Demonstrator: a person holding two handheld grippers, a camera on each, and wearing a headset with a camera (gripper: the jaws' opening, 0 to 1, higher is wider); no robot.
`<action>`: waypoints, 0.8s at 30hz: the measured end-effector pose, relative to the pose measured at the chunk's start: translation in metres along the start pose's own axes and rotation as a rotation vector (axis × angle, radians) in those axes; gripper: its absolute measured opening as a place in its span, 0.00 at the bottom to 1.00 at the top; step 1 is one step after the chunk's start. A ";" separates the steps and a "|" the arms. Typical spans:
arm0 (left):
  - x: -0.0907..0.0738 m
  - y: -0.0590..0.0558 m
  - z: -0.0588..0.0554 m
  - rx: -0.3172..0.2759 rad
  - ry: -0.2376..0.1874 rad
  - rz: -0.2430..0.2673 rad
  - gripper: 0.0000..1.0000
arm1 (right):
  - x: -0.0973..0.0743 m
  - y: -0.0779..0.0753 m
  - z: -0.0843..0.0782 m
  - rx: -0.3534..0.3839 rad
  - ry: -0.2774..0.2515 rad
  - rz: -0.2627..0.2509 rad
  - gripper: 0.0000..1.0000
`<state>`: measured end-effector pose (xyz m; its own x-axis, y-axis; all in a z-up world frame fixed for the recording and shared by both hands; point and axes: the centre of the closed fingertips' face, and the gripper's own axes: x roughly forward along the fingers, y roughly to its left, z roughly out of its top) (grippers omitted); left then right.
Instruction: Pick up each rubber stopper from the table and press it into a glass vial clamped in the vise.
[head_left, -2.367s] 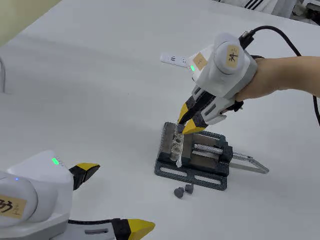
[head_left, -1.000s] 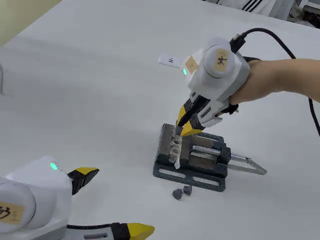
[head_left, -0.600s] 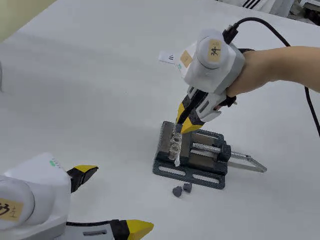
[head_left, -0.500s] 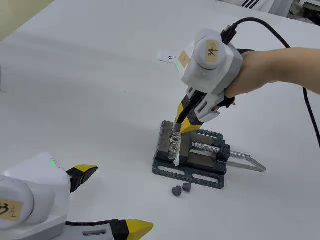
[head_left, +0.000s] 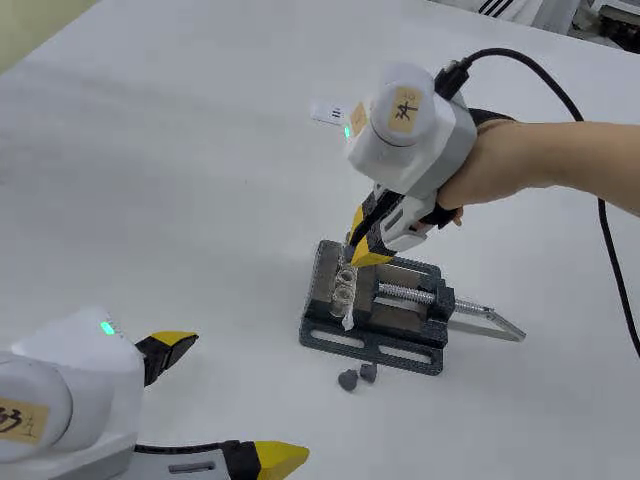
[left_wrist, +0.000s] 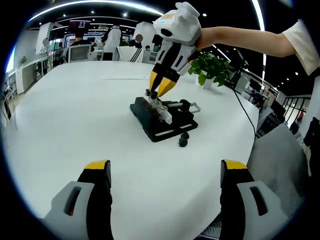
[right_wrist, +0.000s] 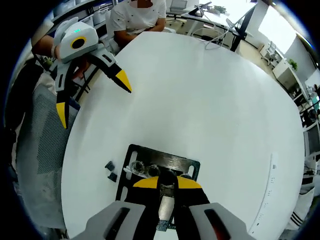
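Note:
A dark vise (head_left: 404, 332) stands on the white table and clamps a row of glass vials (head_left: 343, 291) in its jaws. My right gripper (head_left: 356, 252) points down at the far end of that row, shut on a dark rubber stopper (right_wrist: 168, 177) held over the far vial. The other vial mouths (right_wrist: 138, 169) look uncovered. Two loose grey stoppers (head_left: 348, 380) lie side by side on the table in front of the vise. My left gripper (head_left: 225, 400) hovers open near the table's front edge, well away from the vise (left_wrist: 165, 129), with nothing between its fingers.
The vise's screw handle (head_left: 489, 321) sticks out to the right. A white power strip (head_left: 328, 112) lies behind the right gripper, whose black cable (head_left: 610, 250) trails off to the right. Bare white tabletop (head_left: 160, 170) stretches left of the vise.
The right gripper's tips stay at the far vial while its body has tipped more upright over the vise. The left gripper and the two loose stoppers have kept their places.

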<state>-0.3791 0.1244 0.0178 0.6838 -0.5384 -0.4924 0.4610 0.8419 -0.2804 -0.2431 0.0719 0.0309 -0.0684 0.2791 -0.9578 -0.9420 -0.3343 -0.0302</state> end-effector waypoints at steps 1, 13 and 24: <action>0.000 0.000 0.000 0.000 0.001 0.001 0.89 | 0.000 0.000 0.000 -0.005 -0.003 0.002 0.04; -0.001 0.002 0.000 -0.009 0.000 0.003 0.89 | -0.002 -0.001 0.000 -0.021 -0.005 0.018 0.06; -0.001 0.002 0.001 -0.007 0.000 0.002 0.89 | -0.001 -0.004 0.000 -0.036 -0.008 0.010 0.07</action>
<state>-0.3786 0.1266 0.0188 0.6846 -0.5368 -0.4931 0.4556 0.8432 -0.2854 -0.2395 0.0725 0.0322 -0.0801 0.2828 -0.9558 -0.9289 -0.3689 -0.0314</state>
